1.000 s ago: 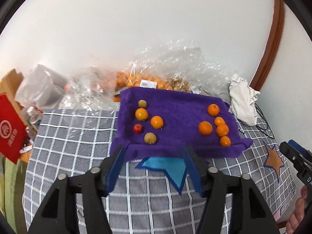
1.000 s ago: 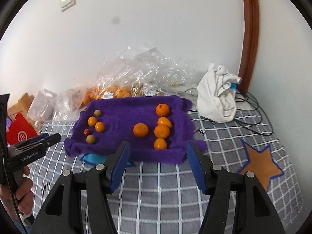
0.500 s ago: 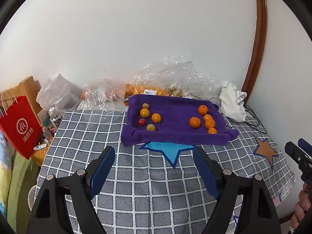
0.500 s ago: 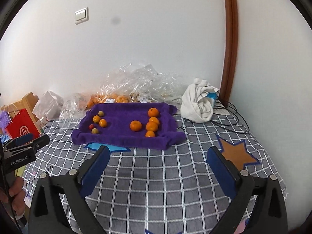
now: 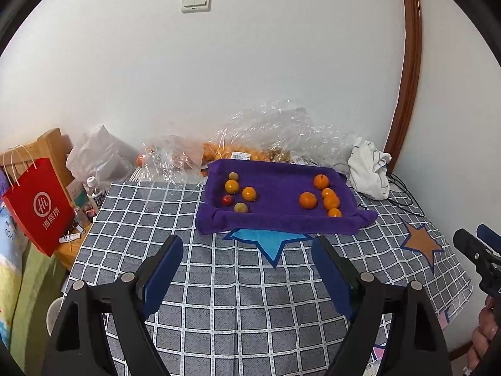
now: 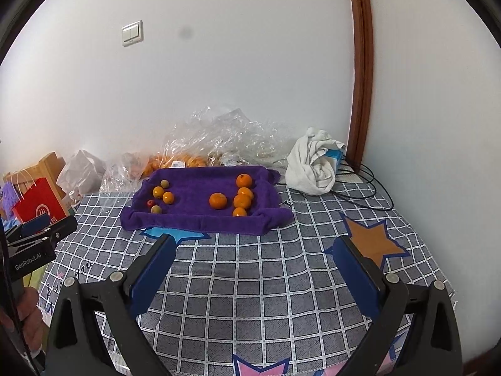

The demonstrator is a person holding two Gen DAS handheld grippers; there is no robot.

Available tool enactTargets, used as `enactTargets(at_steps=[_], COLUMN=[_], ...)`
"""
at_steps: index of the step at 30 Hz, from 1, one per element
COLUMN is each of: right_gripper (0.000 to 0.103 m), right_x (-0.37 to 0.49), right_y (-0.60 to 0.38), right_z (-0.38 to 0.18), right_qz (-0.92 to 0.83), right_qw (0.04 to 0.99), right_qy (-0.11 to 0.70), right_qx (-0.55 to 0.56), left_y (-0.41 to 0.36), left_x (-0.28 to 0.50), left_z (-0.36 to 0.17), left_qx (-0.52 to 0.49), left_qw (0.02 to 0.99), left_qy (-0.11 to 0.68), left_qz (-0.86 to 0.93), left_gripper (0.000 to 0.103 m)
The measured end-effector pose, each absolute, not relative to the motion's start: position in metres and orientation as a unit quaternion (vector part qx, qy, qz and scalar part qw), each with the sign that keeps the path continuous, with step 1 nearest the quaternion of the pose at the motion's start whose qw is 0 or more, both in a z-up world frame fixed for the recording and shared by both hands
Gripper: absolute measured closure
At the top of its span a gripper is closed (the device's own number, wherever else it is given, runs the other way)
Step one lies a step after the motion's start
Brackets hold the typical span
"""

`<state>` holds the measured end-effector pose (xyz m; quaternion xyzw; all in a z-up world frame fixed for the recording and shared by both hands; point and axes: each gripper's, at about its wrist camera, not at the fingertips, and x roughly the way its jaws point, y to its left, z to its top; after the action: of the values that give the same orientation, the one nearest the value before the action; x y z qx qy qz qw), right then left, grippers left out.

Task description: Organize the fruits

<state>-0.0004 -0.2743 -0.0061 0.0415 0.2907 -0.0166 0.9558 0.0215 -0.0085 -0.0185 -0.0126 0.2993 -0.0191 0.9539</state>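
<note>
A purple towel tray [image 5: 275, 219] [image 6: 200, 221] lies at the far side of the checked tablecloth. Its right part holds several oranges [image 5: 307, 200] [image 6: 218, 201]. Its left part holds two small orange fruits [image 5: 249, 194], two greenish ones [image 5: 240, 207] and a small red one [image 5: 227, 200] [image 6: 150, 202]. My left gripper [image 5: 247, 244] is open and empty, well back from the tray. My right gripper [image 6: 253, 244] is open wide and empty, also back over the cloth.
Clear plastic bags [image 5: 275, 131] with more oranges sit behind the tray by the wall. A white cloth [image 6: 313, 169] and black cables [image 6: 369, 188] lie at the right. A red paper bag [image 5: 37, 200] and bottles stand off the table's left edge.
Both grippers have pulled back and up from the tray, which now looks smaller and farther. Both jaws have opened wider. The fruits have not moved.
</note>
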Motion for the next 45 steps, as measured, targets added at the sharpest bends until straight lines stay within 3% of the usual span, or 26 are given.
enactTargets(at_steps=[45], right_gripper=[0.004], right_x=[-0.0021], right_y=[-0.2740], right_z=[-0.0059], right_qz=[-0.021], right_qw=[0.956], right_qy=[0.290], right_qx=[0.044], left_y=[-0.0028], left_x=[0.0150], left_z=[-0.0108], left_qx=[-0.007], left_qw=[0.958], left_qy=[0.286], left_qz=[-0.011], left_gripper=[0.019])
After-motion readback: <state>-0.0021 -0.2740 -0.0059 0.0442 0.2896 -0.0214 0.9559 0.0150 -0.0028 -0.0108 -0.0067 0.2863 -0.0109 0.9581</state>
